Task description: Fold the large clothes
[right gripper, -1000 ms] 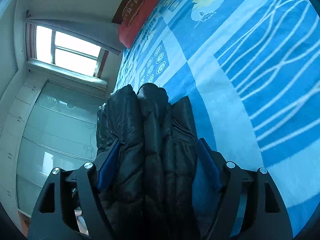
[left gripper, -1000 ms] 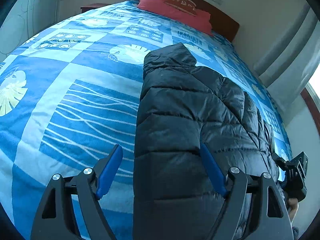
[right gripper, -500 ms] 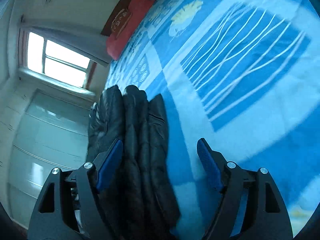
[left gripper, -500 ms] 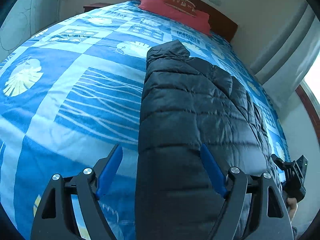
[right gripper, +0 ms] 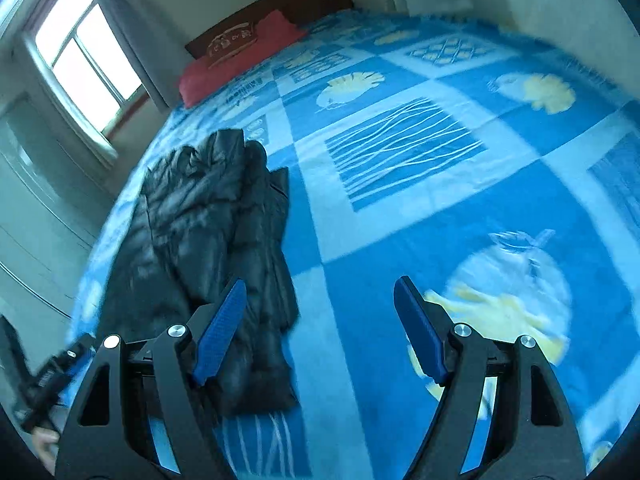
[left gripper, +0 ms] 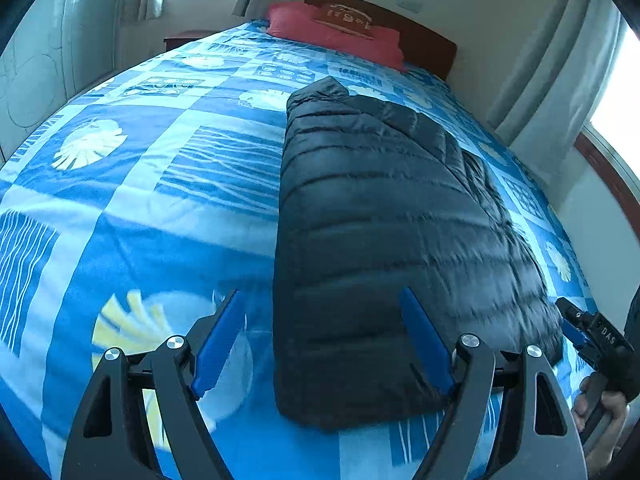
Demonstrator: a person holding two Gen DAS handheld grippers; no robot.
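Left wrist view gives you the bed (left gripper: 160, 240) first, its blue patterned cover running up to the red pillow (left gripper: 336, 36) at the headboard. On the right half of that cover lies the black puffer jacket (left gripper: 384, 232), already doubled lengthwise into a long, thick strip that points toward the pillow. Your left gripper (left gripper: 324, 340) hangs above the strip's near end with its jaws spread wide and empty, the blue fingers (left gripper: 218, 338) standing either side of the near left corner. In the right wrist view your right gripper (right gripper: 320, 332) is equally wide and empty, over bare cover just beside the jacket's (right gripper: 208, 240) rumpled open edge. The likely next fold brings the near end toward the collar, so take both near corners deeply, through every layer. Puffy fill springs back; lift evenly and press the fold down.
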